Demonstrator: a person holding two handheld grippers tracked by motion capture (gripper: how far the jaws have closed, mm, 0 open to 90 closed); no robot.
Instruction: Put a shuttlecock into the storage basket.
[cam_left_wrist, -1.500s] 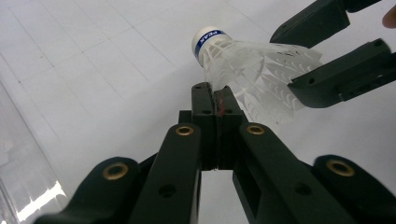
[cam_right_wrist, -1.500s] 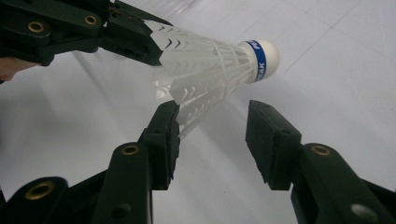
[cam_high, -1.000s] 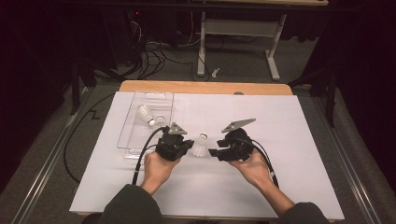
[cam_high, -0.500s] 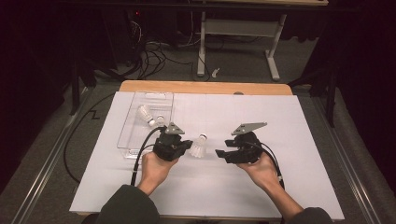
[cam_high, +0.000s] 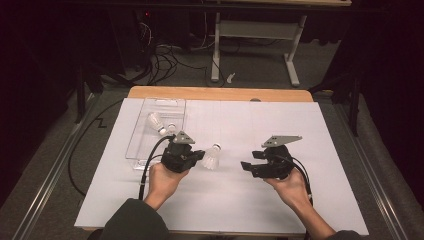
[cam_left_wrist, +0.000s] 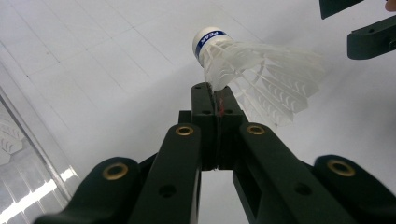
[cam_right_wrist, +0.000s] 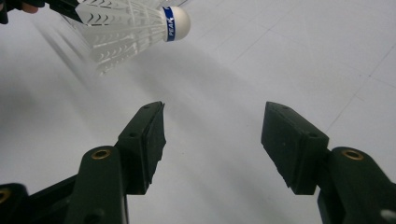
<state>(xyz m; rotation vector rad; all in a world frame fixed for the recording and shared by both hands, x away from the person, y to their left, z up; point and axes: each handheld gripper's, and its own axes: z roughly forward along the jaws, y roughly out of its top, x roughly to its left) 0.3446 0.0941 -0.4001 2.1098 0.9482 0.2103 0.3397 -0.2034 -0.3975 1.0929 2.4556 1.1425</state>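
Note:
A white plastic shuttlecock (cam_high: 212, 158) with a blue-banded cork hangs over the white table cover (cam_high: 300, 130). My left gripper (cam_high: 198, 156) is shut on the edge of its skirt. In the left gripper view the closed jaws pinch the skirt of the shuttlecock (cam_left_wrist: 252, 65) at the left gripper's tips (cam_left_wrist: 215, 91). My right gripper (cam_high: 248, 167) sits apart to the right, open; its jaws have just been opening, with nothing between them. The right gripper view has the right gripper (cam_right_wrist: 212, 126) spread wide over bare cover and the shuttlecock (cam_right_wrist: 130, 28) farther off at top left.
A clear plastic tray (cam_high: 134, 150) lies at the left of the cover with two more shuttlecocks (cam_high: 156, 121) inside. The wooden table edge (cam_high: 220, 93) runs along the back. Cables and a desk frame (cam_high: 250, 30) sit on the floor beyond.
My right gripper has drawn away to the right from the shuttlecock and its jaws have spread wider. The left gripper has stayed put, still holding the shuttlecock.

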